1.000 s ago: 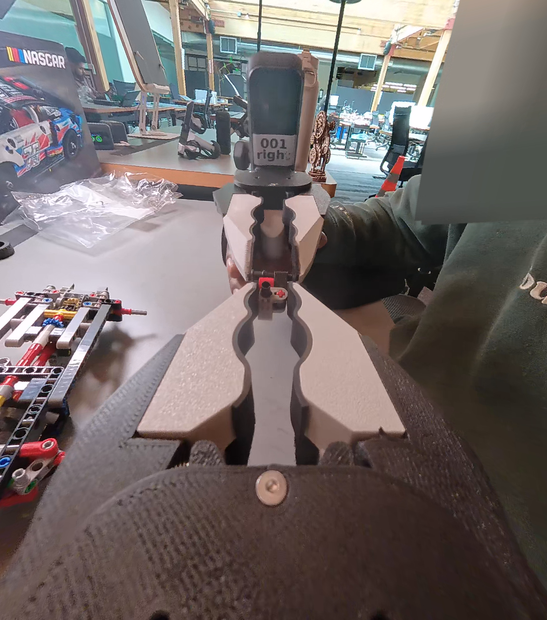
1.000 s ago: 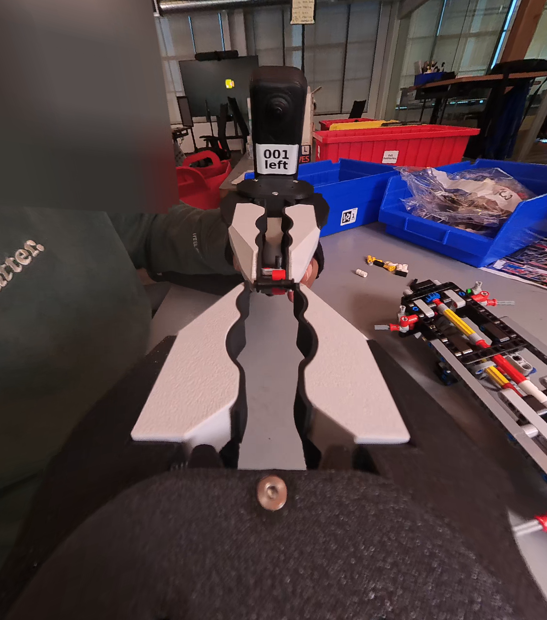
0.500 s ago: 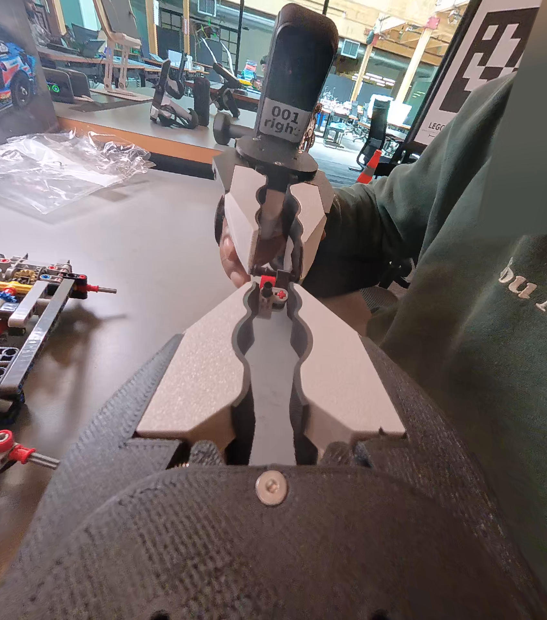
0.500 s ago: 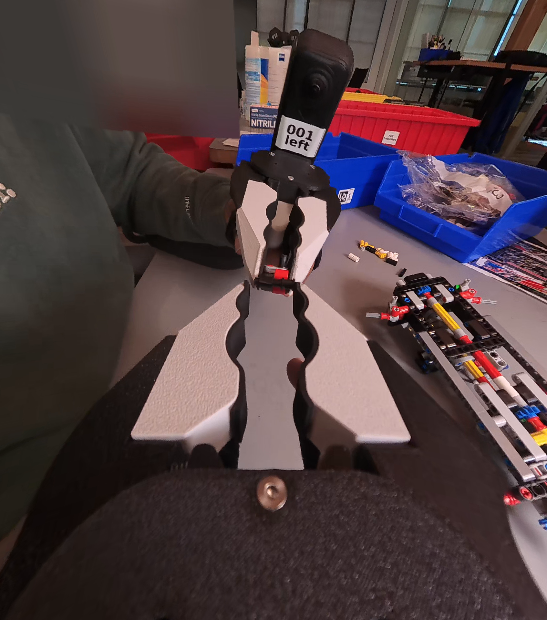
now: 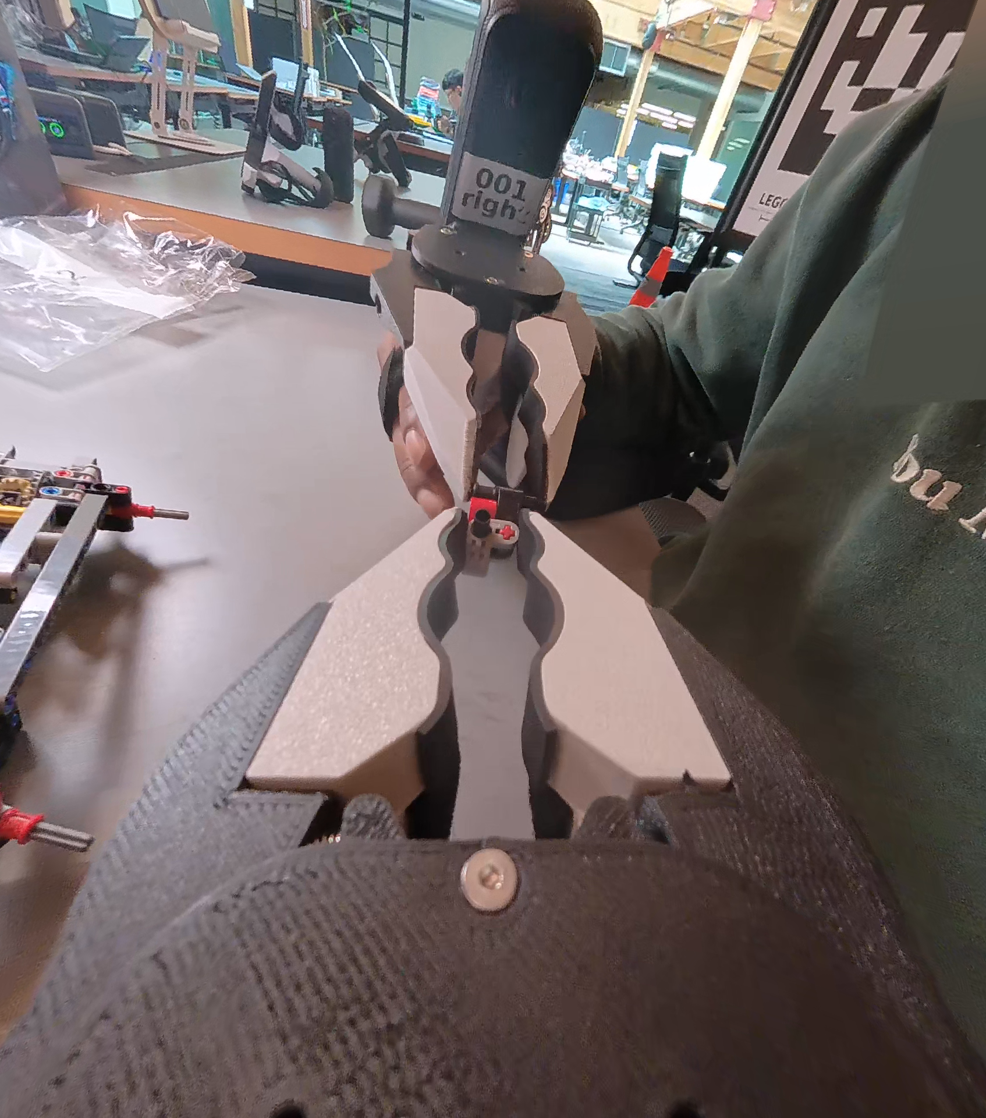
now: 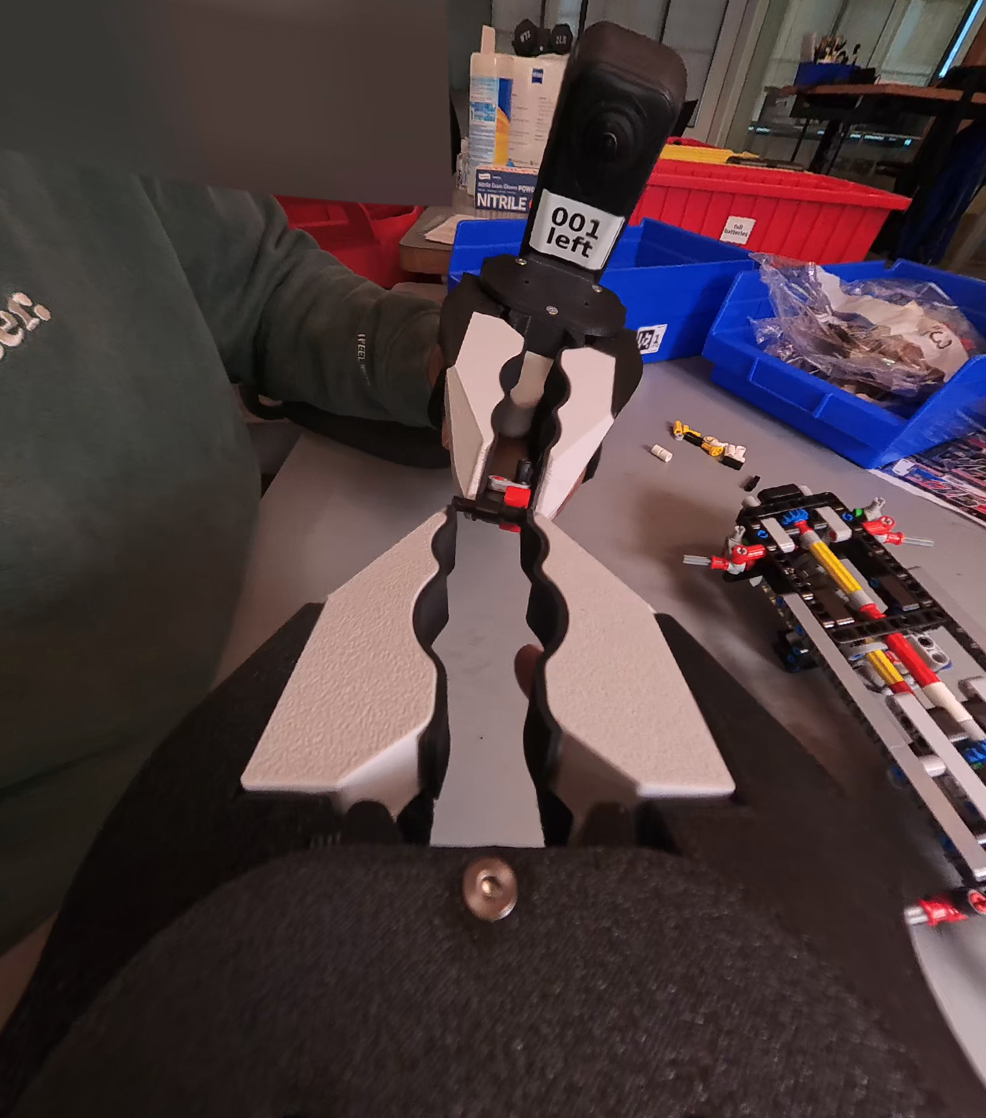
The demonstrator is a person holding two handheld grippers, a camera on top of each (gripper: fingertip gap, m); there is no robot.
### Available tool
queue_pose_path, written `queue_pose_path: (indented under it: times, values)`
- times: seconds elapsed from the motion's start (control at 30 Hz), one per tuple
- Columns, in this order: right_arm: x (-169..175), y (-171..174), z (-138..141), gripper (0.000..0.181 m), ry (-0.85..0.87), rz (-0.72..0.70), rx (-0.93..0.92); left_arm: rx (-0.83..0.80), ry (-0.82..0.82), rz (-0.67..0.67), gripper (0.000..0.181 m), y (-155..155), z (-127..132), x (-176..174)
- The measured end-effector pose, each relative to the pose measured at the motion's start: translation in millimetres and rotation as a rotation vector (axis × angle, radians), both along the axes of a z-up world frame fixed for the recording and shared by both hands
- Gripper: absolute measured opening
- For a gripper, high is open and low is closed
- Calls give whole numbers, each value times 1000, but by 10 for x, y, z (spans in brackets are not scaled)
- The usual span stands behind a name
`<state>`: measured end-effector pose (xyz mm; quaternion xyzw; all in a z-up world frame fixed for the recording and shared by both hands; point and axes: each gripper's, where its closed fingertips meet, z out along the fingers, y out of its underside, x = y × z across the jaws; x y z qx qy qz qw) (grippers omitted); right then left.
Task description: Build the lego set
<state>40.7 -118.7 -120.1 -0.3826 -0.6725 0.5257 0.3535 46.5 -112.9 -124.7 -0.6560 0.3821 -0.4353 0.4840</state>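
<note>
Facing each other tip to tip above the bench (image 5: 248, 423), our two tongs meet over one small cluster of parts. The left tongs (image 5: 487, 532) are drawn narrow and grip a small grey piece (image 5: 478, 547) carrying a black pin and a red-marked end. The right tongs (image 6: 487, 514) are likewise narrow, pinching a short black bar (image 6: 481, 511) with a red block (image 6: 516, 497) beside it. In both wrist views the opposing tongs slope down toward the viewer, so that the tips nearly touch; whether the grey piece and the black bar are already joined we cannot tell, as the tips hide the seam.

The relation that matters: the black bar lies crosswise to the right tongs, its long axis running left to right, while the grey piece stands roughly along the left tongs. We judge that the coming move is a press along the shared line of the two tongs.

The long car frame (image 6: 877, 653) rests on the bench, well apart, to the right of the right tongs. Loose small parts (image 6: 708, 444) lie beyond it, near the blue bin (image 6: 841, 387).
</note>
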Motion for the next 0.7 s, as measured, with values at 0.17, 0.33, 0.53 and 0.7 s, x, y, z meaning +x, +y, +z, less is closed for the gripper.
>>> queue_pose_path:
  times: [0.17, 0.33, 0.53, 0.7]
  values:
    - [-11, -11, 3, 25, -10, 17, -44, 39, 22, 14, 14, 14, 7, -21]
    - [-23, 39, 48, 26, 23, 28, -110, 202, 138, 41, 14, 15, -18, -54]
    - [-17, -29, -107, 15, -47, 71, -111, 221, 189, -23, 14, -72, -141, -7]
    - [-52, -23, -193, 13, -106, 52, -136, 258, 238, -7, 14, -49, -202, -23]
